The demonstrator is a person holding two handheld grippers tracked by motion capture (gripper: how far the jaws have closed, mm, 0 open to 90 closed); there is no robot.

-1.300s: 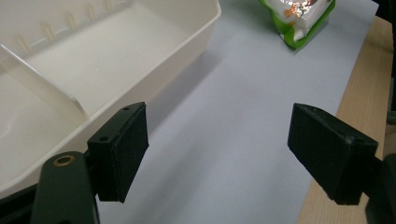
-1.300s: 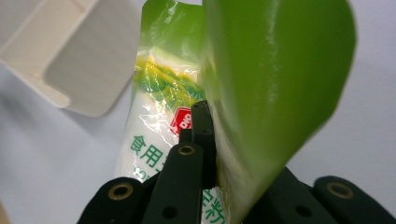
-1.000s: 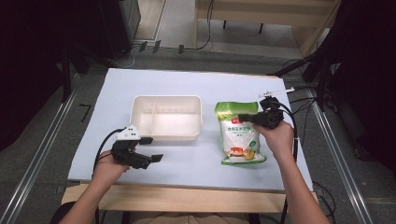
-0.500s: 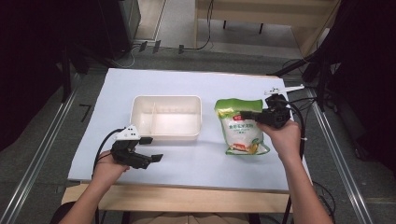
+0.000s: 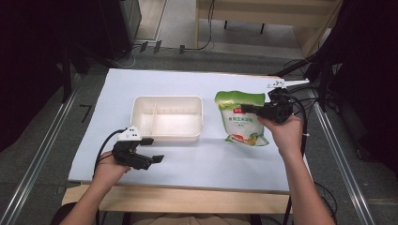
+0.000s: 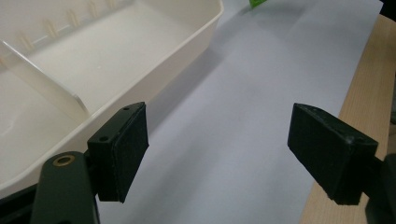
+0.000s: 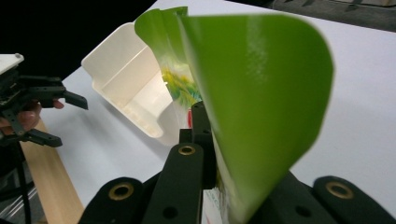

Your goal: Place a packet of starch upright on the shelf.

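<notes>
R gripper (image 5: 248, 109) is pinched on the top edge of the green snack bag (image 5: 241, 118), which hangs from the jaws w/ its long axis running down toward the table (image 5: 197, 84); bottom end looks close to or on the sheet, can't tell which. The white divided tray (image 5: 167, 117) lies just to the gripper's jaw side, so R hand is much the nearer. L gripper (image 5: 151, 151) is spread, holding nothing, near the tray's front corner. In the right gripper view the bag hides the jaw tips.

Each gripper, left gripper (image 5: 149, 159) and right gripper (image 5: 251, 109), is black with brass-ringed holes, rectangular padded jaws and a trailing black cable.
</notes>
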